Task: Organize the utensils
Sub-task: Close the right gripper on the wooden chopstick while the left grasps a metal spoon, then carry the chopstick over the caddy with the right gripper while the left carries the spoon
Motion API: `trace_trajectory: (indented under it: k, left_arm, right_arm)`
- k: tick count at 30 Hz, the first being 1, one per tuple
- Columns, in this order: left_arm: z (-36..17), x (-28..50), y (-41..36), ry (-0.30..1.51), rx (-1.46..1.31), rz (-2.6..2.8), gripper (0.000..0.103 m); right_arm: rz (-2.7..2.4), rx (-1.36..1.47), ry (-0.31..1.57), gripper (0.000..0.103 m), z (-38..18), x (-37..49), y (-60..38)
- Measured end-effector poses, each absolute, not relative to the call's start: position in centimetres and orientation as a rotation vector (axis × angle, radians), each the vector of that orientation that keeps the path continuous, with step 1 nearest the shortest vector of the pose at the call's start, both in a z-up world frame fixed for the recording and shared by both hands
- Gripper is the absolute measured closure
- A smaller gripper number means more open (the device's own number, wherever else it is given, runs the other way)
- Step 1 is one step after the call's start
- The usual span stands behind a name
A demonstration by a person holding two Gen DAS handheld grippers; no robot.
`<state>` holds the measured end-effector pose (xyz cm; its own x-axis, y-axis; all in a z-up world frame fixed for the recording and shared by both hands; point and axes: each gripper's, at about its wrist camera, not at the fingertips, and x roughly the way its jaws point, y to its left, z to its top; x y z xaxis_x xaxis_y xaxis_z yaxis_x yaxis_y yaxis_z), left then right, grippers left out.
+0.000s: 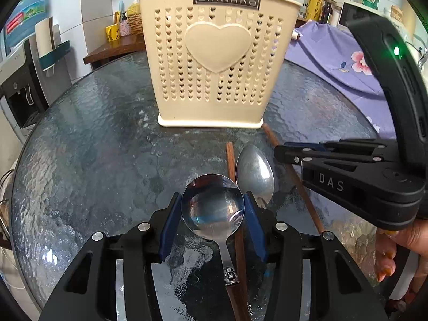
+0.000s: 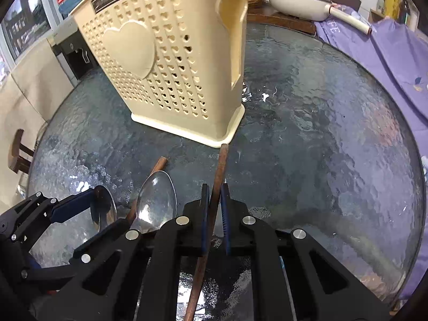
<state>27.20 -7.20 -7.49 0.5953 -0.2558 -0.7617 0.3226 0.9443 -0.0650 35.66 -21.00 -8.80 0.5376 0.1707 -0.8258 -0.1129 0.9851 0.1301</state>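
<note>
Left gripper: fingers clamp round spoon bowl.
Right gripper: fingers pinch chopstick.
Setting: glass table, before cream holder; second spoon lies between.

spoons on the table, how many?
2. Round spoon sits between the left gripper fingers; oval spoon lies just right of it. More may be hidden in the holder.

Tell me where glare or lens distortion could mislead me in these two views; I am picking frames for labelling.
Left wrist view: the round spoon bowl mirrors a bright patch, the glass table glints, and the holder walls bow outward. Right wrist view: the holder leans from fisheye bending, the oval spoon shines, dark corners vignette, yet the chopstick stays sharp.
</note>
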Motion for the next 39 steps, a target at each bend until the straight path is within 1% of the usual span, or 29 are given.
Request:
trace_trajectory:
  k: [3, 8, 23, 29, 39]
  left_arm:
    - [-6.8, 27.1, -6.9, 0.85, 0.068, -0.348, 0.057]
    - [-5.0, 26.5, -6.0, 0.791, 0.031, -0.383, 0.057]
    - [1.2, 23.0, -3.9, 0.604, -0.028, -0.429, 0.057]
    - [3.3, 22.0, -3.8, 0.545, -0.03, -0.435, 0.057]
    - [5.3, 22.2, -4.0, 0.5, -0.019, -0.446, 0.057]
  right_arm:
    - [0.185, 0.11, 0.985, 0.095, -8.7, 35.7, -21.8]
    - [0.218, 0.16, 0.925, 0.095, -7.3, 34.5, -22.6]
    - [0.425, 0.309, 0.641, 0.095, 1.1, 27.8, -25.7]
    - [0.442, 0.243, 0.557, 0.095, 4.3, 25.2, -25.3]
    - [0.453, 0.227, 0.506, 0.095, 6.8, 24.6, -24.8]
